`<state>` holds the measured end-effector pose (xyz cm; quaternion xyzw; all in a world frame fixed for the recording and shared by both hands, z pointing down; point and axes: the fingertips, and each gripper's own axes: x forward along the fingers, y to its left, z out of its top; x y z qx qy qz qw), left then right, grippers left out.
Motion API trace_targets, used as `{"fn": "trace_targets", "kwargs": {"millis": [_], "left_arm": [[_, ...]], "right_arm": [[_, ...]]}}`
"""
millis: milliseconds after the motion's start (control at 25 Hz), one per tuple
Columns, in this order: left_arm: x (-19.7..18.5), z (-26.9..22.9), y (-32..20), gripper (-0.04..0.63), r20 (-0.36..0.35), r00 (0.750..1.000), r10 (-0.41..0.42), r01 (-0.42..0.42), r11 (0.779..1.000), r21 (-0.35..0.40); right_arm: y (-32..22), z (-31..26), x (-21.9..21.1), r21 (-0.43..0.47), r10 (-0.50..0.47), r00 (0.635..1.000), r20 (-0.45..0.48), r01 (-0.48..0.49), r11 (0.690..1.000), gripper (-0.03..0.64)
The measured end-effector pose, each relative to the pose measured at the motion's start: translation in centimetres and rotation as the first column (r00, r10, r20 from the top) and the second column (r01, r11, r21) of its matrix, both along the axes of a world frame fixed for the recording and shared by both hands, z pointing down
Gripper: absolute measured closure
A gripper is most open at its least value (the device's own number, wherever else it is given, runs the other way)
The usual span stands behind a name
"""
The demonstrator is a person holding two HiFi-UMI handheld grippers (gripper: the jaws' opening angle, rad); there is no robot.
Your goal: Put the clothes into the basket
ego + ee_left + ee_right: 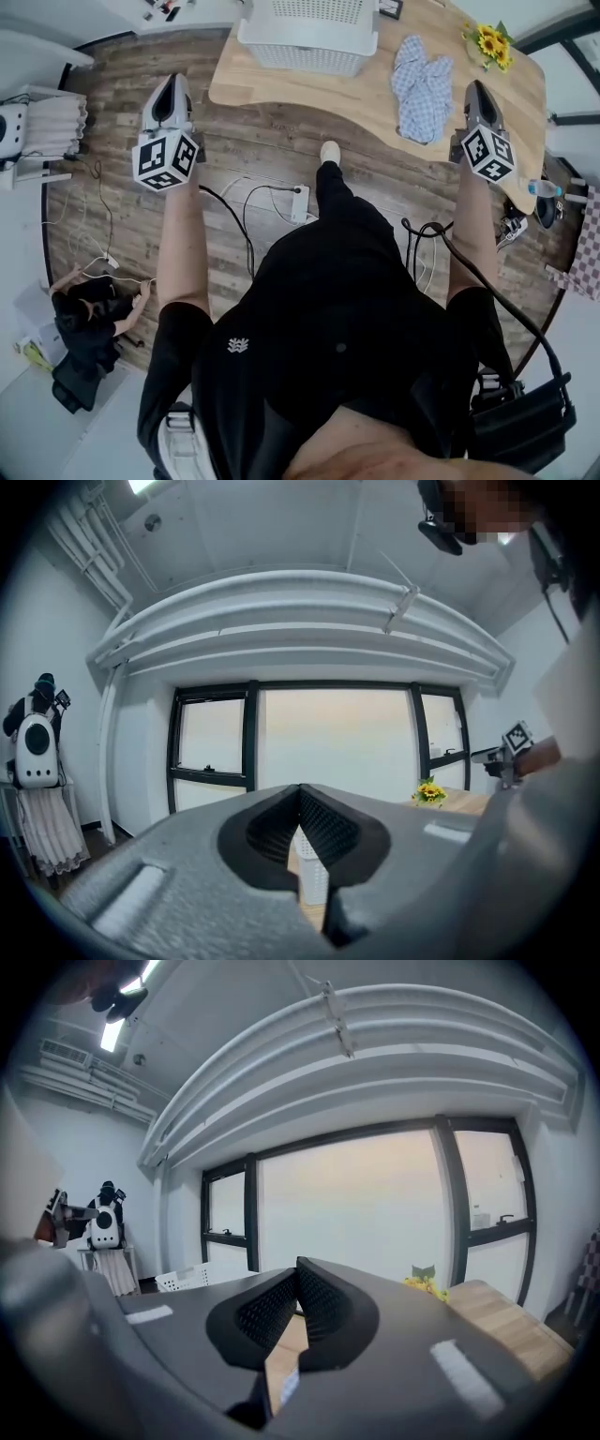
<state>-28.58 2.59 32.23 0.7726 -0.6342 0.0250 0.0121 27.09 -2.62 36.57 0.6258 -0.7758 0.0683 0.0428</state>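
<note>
A blue checked garment (422, 86) lies crumpled on the wooden table (375, 98), right of the white slatted basket (305, 33) at the table's far side. My left gripper (172, 84) hovers over the floor just off the table's left end, with its jaws shut and nothing in them. My right gripper (478, 87) is over the table's right part, just right of the garment, jaws shut and empty. In the left gripper view the fingertips (300, 791) meet, with the basket (314, 878) showing beyond them. In the right gripper view the fingertips (298, 1266) also meet.
Sunflowers (492, 42) stand at the table's far right corner. Cables and a power strip (300, 202) lie on the floor under the table's edge. A white rack (47, 122) stands at the left, a person (89, 314) crouches at lower left, and a bottle (542, 187) sits right.
</note>
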Motion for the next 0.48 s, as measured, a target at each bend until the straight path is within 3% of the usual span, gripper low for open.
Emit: {"fn": "trace_targets", "kwargs": {"millis": [480], "left_arm": [[2.4,-1.4,-16.6,0.595,-0.004,1.000,0.002,-0.002,1.000,-0.013]], "right_arm": [[-18.3,1.3,1.3,-0.028,-0.012,1.000,0.014,0.012,1.000,0.618]]}}
